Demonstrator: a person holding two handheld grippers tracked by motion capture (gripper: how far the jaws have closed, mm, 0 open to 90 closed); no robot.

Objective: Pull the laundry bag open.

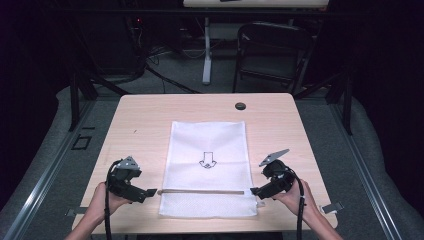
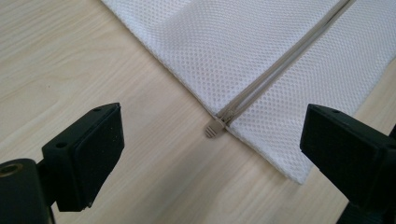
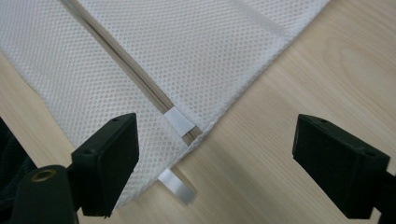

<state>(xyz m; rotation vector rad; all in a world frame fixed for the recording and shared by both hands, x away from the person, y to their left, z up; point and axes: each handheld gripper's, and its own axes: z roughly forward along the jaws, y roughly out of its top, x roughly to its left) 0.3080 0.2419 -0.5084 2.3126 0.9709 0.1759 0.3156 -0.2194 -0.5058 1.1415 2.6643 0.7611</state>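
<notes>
Both wide open, left claw (image 2: 210, 154) empty near zipper pull (image 2: 214, 128), right claw (image 3: 215, 163) empty over mesh bag (image 3: 187, 51) corner

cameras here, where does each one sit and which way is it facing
High view: fixed above the person's side, looking forward and down on the light wooden table and white mesh zip bag; forearms, hands, left gripper and right gripper enter from below.
Left gripper view: rides the left gripper, looking along its open black jaws at the beige zipper pull.
Right gripper view: rides the right gripper, facing the bag's white tab end.
Shared: both gripper views show the beige zipper.
</notes>
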